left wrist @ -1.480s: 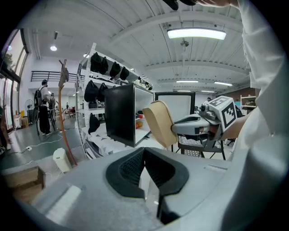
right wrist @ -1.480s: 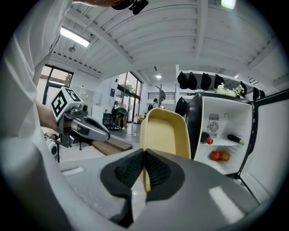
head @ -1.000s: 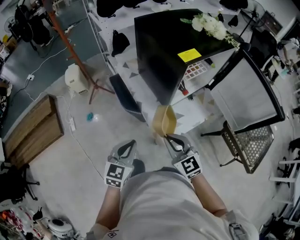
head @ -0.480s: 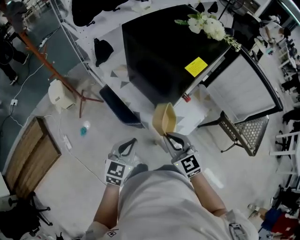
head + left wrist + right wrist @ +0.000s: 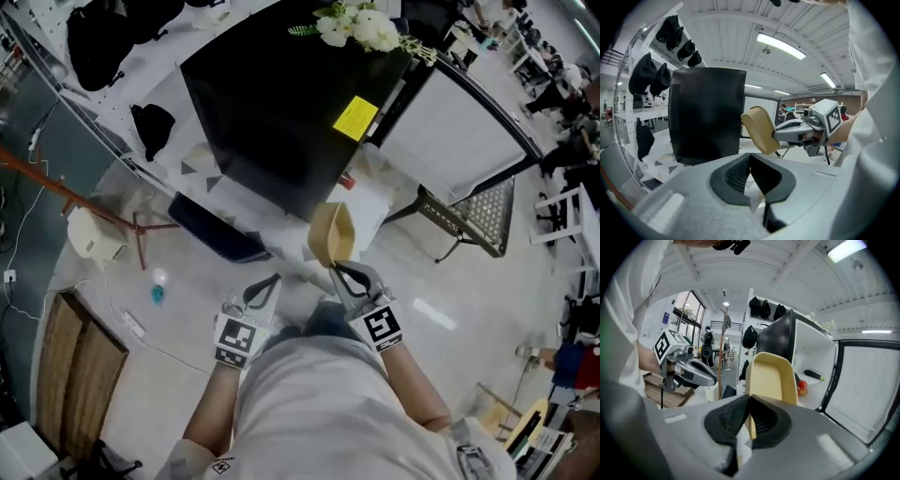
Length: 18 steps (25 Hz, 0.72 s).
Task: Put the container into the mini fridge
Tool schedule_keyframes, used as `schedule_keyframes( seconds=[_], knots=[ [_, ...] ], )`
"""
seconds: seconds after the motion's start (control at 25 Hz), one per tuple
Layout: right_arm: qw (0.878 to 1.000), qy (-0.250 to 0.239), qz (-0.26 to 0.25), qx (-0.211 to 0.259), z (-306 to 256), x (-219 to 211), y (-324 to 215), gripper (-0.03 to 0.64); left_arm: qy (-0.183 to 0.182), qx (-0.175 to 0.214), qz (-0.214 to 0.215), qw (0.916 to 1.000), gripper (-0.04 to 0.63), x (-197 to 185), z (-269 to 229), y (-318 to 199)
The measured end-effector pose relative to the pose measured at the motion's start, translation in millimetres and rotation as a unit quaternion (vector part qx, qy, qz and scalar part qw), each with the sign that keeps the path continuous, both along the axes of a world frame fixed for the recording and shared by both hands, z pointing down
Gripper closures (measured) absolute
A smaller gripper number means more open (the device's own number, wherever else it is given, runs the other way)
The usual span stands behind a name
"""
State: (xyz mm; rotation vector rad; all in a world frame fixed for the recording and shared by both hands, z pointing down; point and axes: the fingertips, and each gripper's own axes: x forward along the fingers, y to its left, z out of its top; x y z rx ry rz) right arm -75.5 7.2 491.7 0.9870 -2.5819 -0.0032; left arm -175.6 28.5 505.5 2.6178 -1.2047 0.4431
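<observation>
A tan oblong container [image 5: 331, 234] stands on edge in front of me, with my right gripper [image 5: 345, 275] shut on its rim. In the right gripper view the container [image 5: 771, 380] rises from the closed jaws, in front of the mini fridge's white inside [image 5: 811, 357]. The black mini fridge [image 5: 272, 103] stands just ahead with its door [image 5: 459, 103] swung open to the right. My left gripper [image 5: 265, 289] hangs beside the right one, shut and empty. In the left gripper view the container [image 5: 758, 129] shows to the right of the black fridge wall [image 5: 705, 112].
White flowers [image 5: 361, 26] lie on the fridge top. A red item [image 5: 802, 386] and a dark one [image 5: 815, 375] are inside the fridge. A wire basket [image 5: 478, 220] sits under the door. A dark pad [image 5: 214, 234], a wooden stand [image 5: 94, 202] and a white appliance [image 5: 89, 234] are to the left.
The head view has swung, so the fridge now sits further left and closer. Both grippers keep their pose, and the container stays in the right one.
</observation>
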Motion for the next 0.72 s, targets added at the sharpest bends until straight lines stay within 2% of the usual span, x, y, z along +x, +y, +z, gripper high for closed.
schedule_keyframes(
  seconds=[0.36, 0.72],
  knots=[
    [0.996, 0.008, 0.083, -0.005, 5.9, 59.3, -17.7, 0.604, -0.004, -0.007, 0.061, 0.9981, 0.586, 39.0, 3.9, -20.3],
    [0.993, 0.005, 0.114, -0.012, 12.8, 110.4, -51.6, 0.604, -0.023, -0.023, 0.073, 0.9968, 0.586, 64.8, 10.2, -42.3]
  ],
)
